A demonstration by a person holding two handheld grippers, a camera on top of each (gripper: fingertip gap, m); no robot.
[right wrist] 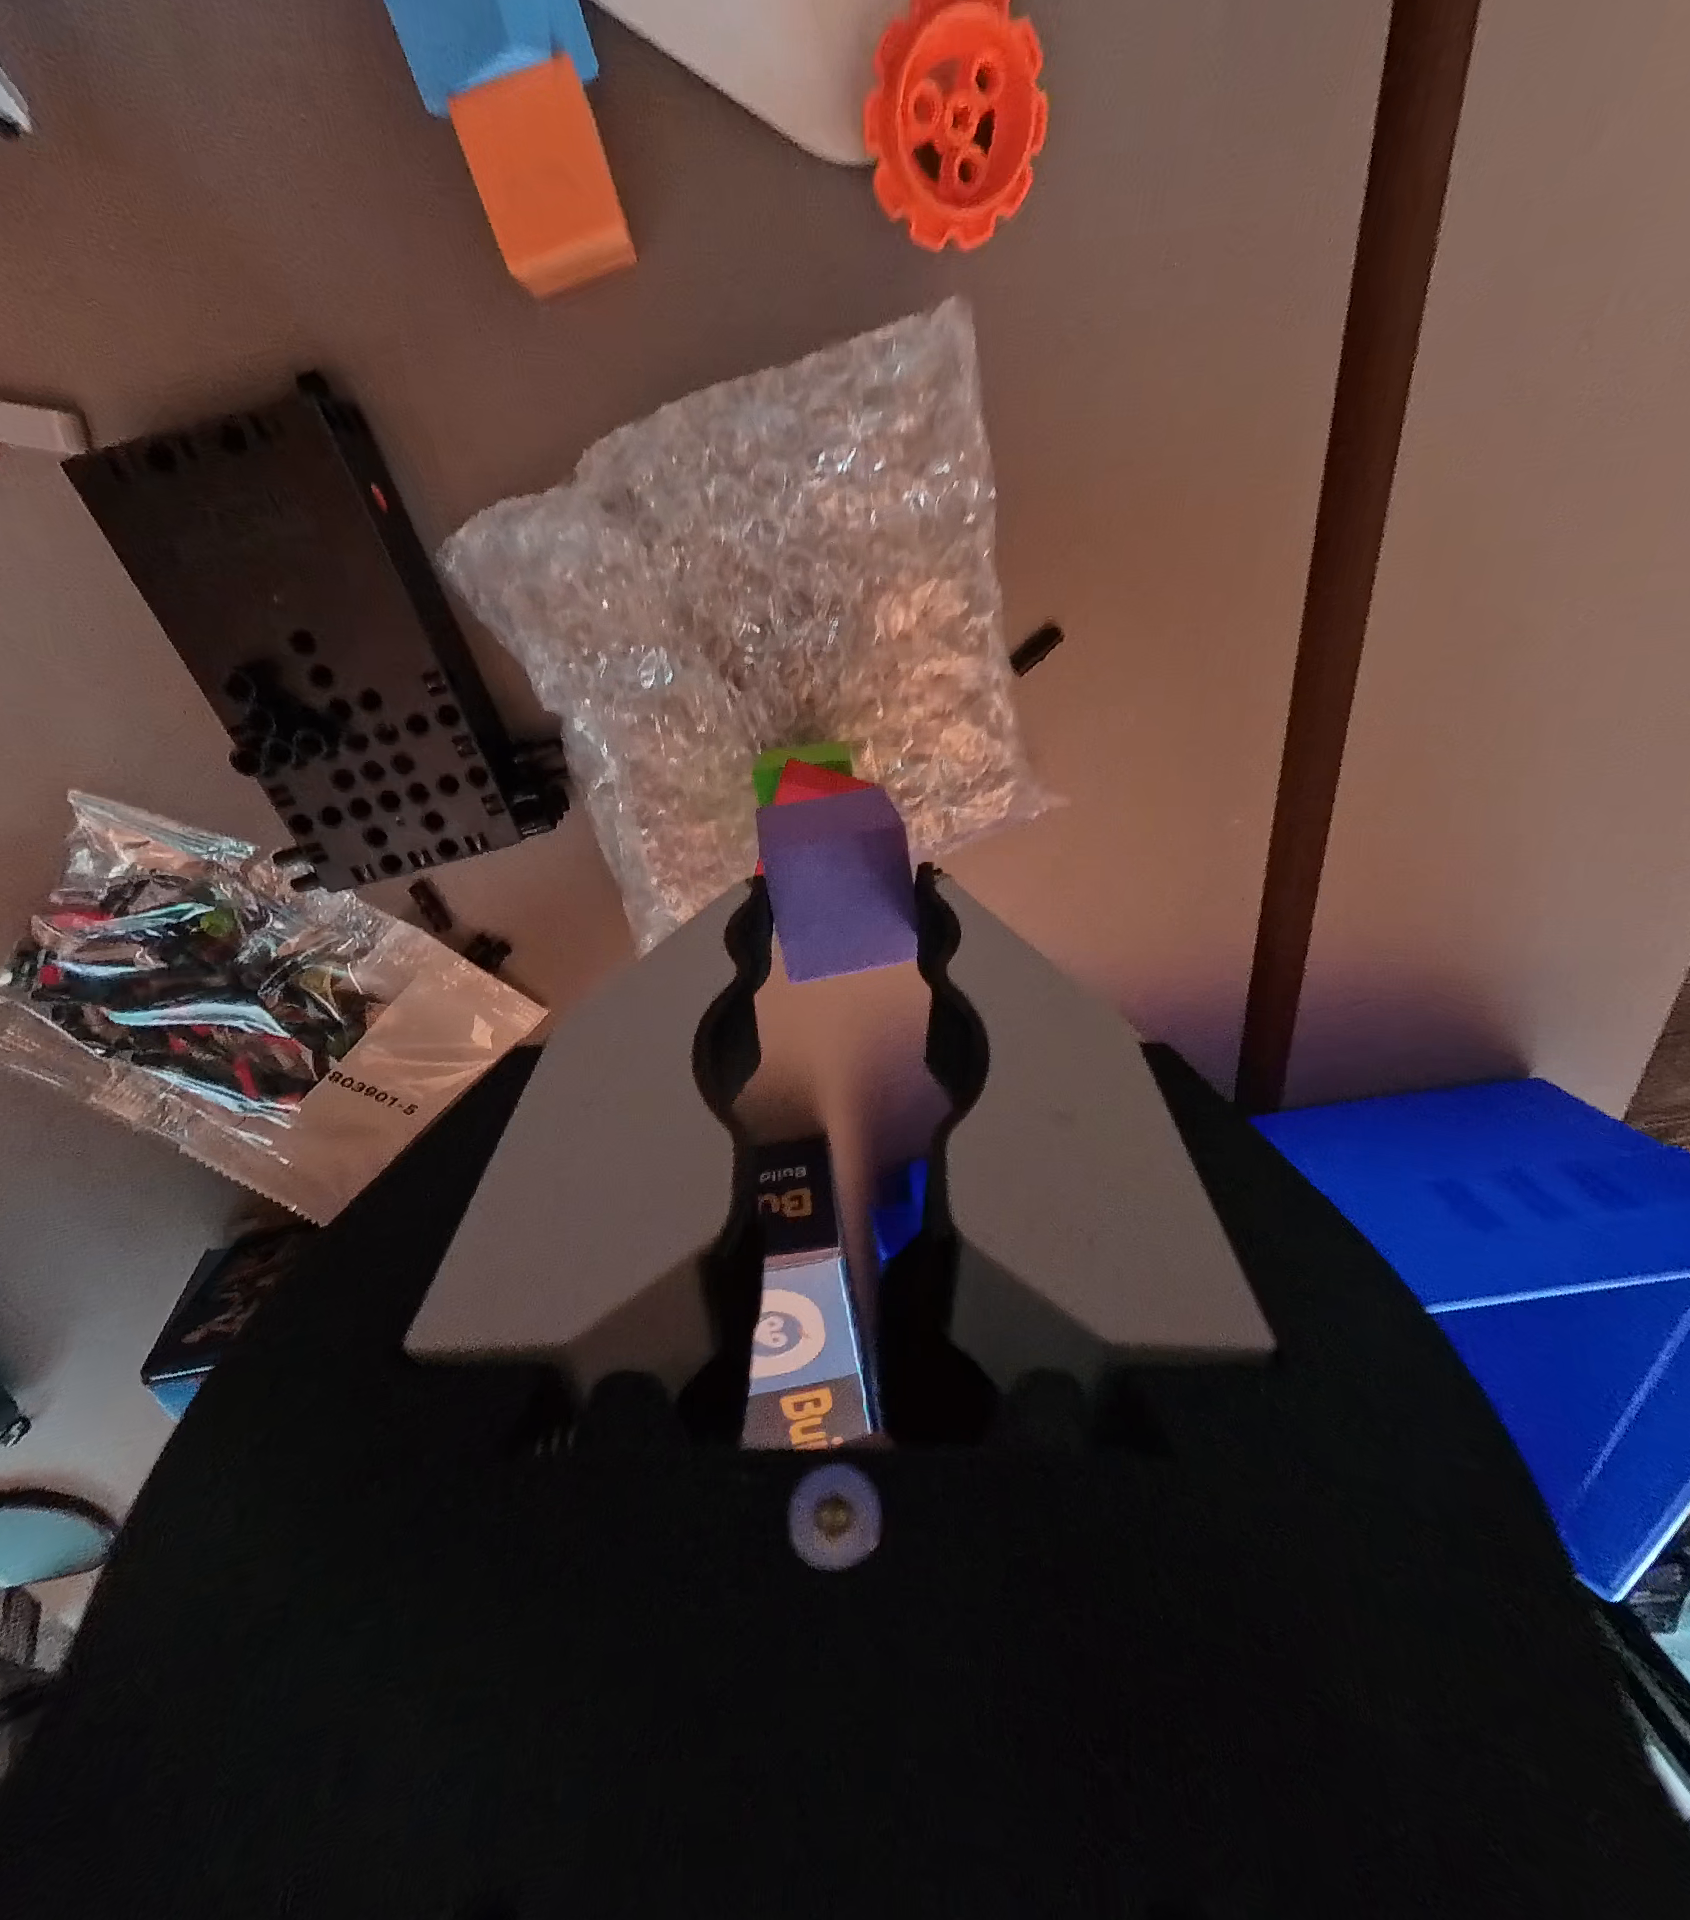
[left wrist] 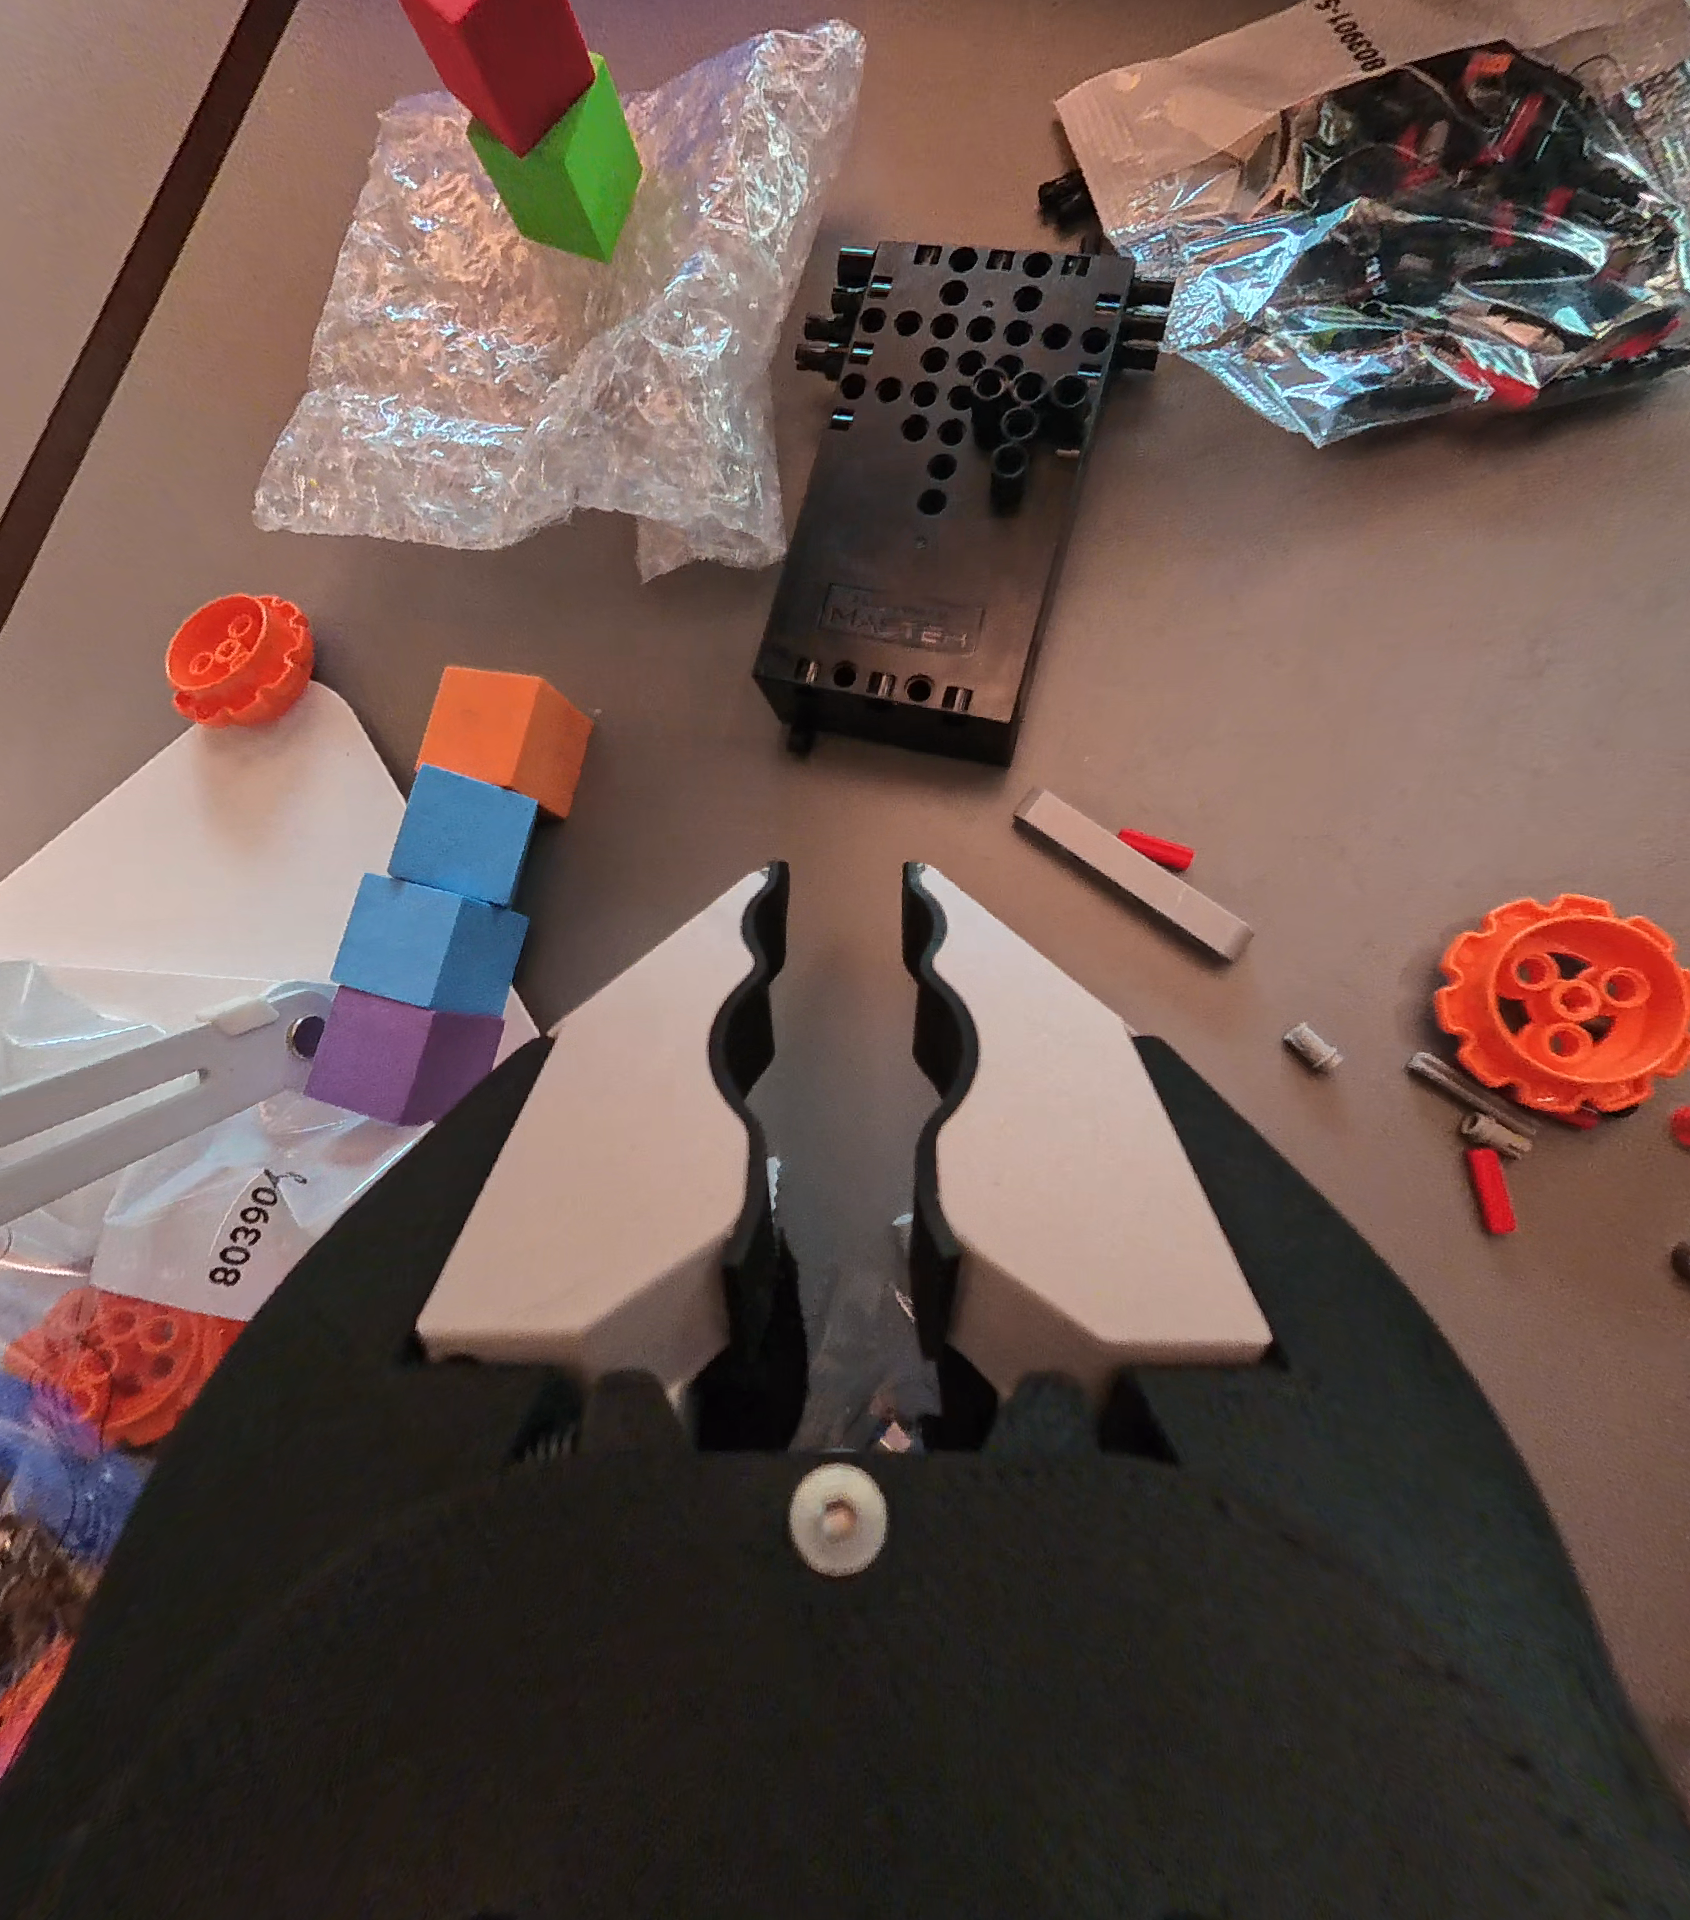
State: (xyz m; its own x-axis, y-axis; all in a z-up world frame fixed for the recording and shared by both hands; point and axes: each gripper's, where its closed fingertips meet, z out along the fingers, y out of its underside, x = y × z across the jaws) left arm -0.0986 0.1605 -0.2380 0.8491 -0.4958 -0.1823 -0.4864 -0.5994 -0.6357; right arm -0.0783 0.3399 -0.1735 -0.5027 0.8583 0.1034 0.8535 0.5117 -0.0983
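Grey table (left wrist: 1340, 727) was seen cluttered. Left gripper (left wrist: 846, 894) was held over the table's middle, jaws a little apart, nothing between them. Right gripper (right wrist: 841, 904) was clamped on a purple block (right wrist: 836, 894), right above a red block (right wrist: 810, 779) stacked on a green block (right wrist: 779, 764). That stack was set on bubble wrap (right wrist: 768, 582) near the table's dark-trimmed edge. A clear bag (left wrist: 1443, 239) was filled with black and red parts. A second bag (left wrist: 41, 1351) at the near-left corner was seen holding orange and blue pieces. A black perforated plate (left wrist: 924, 499) was noted between wrap and bag, and an orange gear (left wrist: 1568, 1013) among loose pins.
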